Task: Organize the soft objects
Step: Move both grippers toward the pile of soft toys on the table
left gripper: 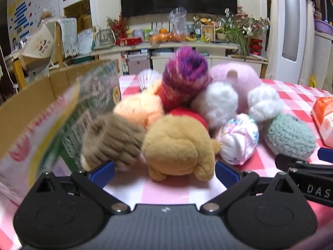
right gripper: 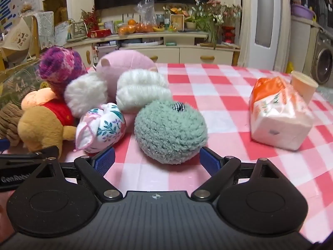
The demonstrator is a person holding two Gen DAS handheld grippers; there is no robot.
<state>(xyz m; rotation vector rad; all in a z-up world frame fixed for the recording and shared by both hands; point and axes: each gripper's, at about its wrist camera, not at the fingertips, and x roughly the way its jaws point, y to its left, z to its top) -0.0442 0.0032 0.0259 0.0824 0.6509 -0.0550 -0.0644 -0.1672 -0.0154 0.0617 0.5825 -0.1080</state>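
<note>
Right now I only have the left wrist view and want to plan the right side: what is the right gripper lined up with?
Observer: The fluffy green ball, between the open right gripper; no contact visible.
Operator: Anything on top of it?
Observer: A small black-and-white checked bow.
Operator: What's further right?
Observer: A paper cup behind the tissue pack.

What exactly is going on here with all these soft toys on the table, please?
A person holds a gripper in each hand over a checked table piled with soft things. The left gripper is open around the yellow bear; the right gripper is open around the green ball. Neither is clamped yet. A cardboard box stands at the left.
</note>
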